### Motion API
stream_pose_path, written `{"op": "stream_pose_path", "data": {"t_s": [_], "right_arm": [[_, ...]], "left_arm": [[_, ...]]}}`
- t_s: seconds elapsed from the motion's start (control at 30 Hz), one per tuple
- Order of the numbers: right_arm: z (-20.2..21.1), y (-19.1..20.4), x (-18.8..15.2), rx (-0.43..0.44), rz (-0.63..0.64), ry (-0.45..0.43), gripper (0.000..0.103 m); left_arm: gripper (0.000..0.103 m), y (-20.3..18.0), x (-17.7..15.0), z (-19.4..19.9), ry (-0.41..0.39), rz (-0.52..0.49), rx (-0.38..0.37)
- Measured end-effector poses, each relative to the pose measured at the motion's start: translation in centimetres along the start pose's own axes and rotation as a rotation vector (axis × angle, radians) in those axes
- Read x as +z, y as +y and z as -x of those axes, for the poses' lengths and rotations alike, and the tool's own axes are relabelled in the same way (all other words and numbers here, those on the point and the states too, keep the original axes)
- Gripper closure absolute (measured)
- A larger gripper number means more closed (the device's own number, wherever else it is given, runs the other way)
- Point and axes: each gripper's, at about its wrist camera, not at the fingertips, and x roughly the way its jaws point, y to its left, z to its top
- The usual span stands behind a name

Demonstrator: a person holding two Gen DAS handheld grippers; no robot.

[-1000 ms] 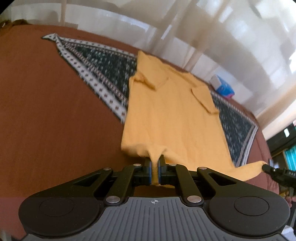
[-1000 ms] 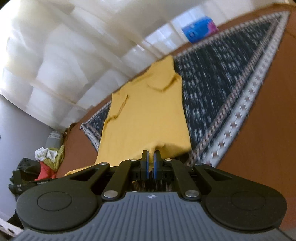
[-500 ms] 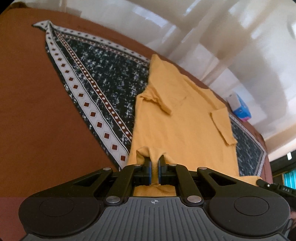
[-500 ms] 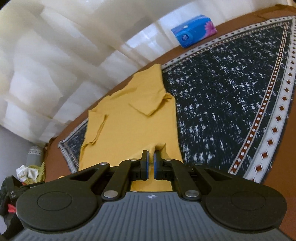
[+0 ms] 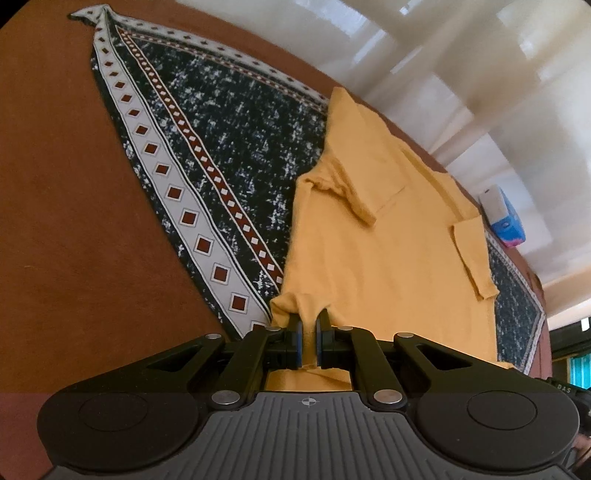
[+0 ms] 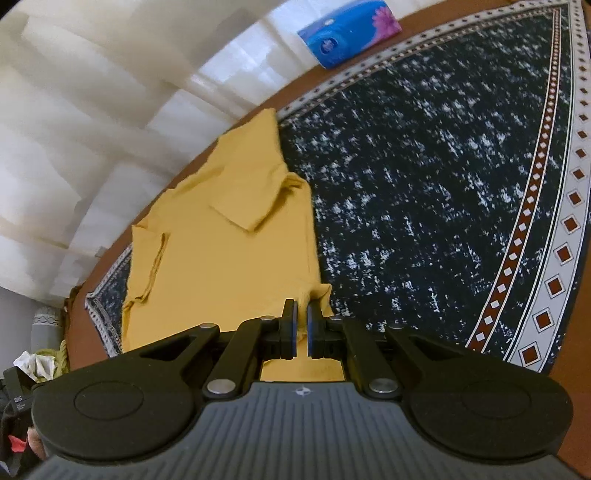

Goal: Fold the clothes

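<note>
Left gripper: clamped down on a bunched bit of the yellow T-shirt at its near hem corner, fabric pinched up between the blue pads.
Right gripper: same deal, closed tight on the shirt's other near hem corner, a little fold of cloth squeezed between the pads.
Yellow T-shirt: laid out flat, running from the pads toward 12 to 1 o'clock in the left wrist view and toward 11 o'clock in the right one. Both short sleeves are folded in over the body.
Patterned cloth: spread under the shirt, dark with white flecks, bordered by a white band of red-brown diamonds. It's seen at 10 to 11 o'clock of the left gripper, and at 1 to 3 o'clock of the right gripper.
Brown bedsheet: everything is lying on it.
Blue tissue pack: parked past the cloth's far edge at 12 to 1 o'clock in the right view.
White curtains: hung behind the bed.
Pile of clothes: spotted at 9 o'clock in the right view, off the bed.
</note>
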Motion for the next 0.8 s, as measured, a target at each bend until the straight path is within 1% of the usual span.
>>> {"op": "stream_pose_path", "data": {"t_s": [0.2,0.23,0.27,0.47,0.53,0.57,0.63,0.7,0.77,0.8], "right_arm": [[-1.0,-0.3,0.1,-0.022,-0.015,0.009,0.096],[-1.1,-0.3,0.1,-0.023,-0.015,0.010,0.096],[-1.2,-0.3,0.2,-0.024,-0.016,0.011,0.095],[-1.5,-0.5,0.5,-0.028,-0.018,0.018,0.095],[-1.5,-0.7,0.6,-0.021,-0.038,0.017,0.094],[-1.5,-0.8,0.7,-0.016,-0.051,0.013,0.094],[-1.5,-0.9,0.9,-0.007,-0.064,0.004,0.094],[-1.5,-0.9,1.2,0.001,-0.076,-0.005,0.093],[-1.5,-0.8,1.3,0.000,-0.069,-0.009,0.092],[-1.5,-0.7,1.4,-0.003,-0.067,-0.011,0.088]], "left_arm": [[0.098,0.2,0.2,-0.4,0.006,0.017,-0.009],[0.091,0.2,0.2,-0.5,0.007,0.020,-0.010],[0.089,0.2,0.3,-0.5,0.009,0.024,-0.011],[0.088,0.4,0.4,-0.8,0.010,0.052,-0.019],[0.086,0.6,0.5,-0.8,0.011,0.074,-0.025],[0.076,0.6,0.6,-0.8,0.011,0.087,-0.029],[0.076,0.5,0.7,-0.7,0.005,0.092,-0.039],[0.073,0.3,0.9,-0.6,-0.002,0.086,-0.038],[0.066,0.1,1.2,-0.4,-0.008,0.084,-0.041],[0.065,0.0,1.4,-0.2,-0.012,0.082,-0.043]]}}
